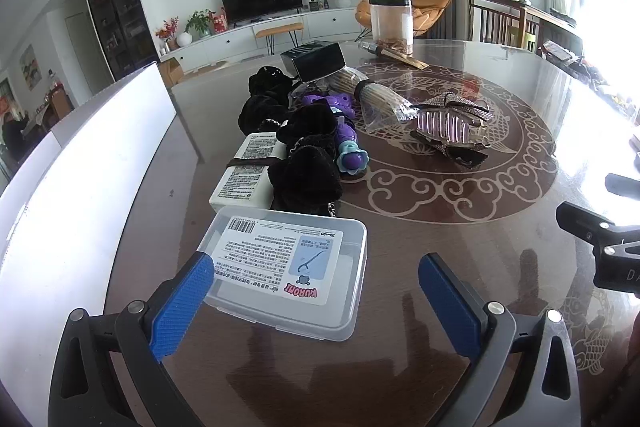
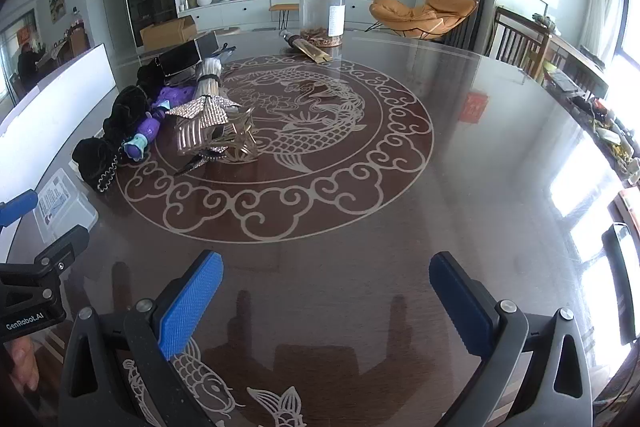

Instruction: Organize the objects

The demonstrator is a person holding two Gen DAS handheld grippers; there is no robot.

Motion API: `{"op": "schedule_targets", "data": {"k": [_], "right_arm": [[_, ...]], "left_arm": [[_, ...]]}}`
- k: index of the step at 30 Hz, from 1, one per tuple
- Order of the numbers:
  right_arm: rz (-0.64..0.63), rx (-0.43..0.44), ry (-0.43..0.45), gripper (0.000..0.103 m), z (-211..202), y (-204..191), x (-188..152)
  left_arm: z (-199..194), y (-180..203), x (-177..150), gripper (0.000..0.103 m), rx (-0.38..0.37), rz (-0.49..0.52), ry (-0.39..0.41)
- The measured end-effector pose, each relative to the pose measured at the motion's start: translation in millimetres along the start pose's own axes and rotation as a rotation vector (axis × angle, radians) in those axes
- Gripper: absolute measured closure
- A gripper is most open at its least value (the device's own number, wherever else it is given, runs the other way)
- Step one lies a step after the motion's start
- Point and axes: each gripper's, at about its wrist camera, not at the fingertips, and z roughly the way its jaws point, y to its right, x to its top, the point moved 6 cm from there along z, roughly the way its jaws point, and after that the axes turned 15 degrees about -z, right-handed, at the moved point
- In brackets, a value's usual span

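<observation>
Clear plastic box, near tabletop left edge, between spread left hand-held gripper fingers; black plush, white carton crowd behind. Right hand-held gripper apart, empty.

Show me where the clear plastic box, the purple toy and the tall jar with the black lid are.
clear plastic box (image 1: 288, 267), left wrist view, on its label.
purple toy (image 1: 347, 139), left wrist view, on its body.
tall jar (image 2: 322, 13), right wrist view, on its clear wall.
</observation>
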Motion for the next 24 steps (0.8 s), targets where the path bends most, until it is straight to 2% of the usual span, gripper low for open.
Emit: {"op": "schedule_targets", "data": {"k": [24], "right_arm": [[-0.014,0.013,-0.036,0.0,6.1,-4.6,-4.4]], "left_arm": [[-1.7,1.2,-2.2,0.0,0.011,0.012,0.0]]}}
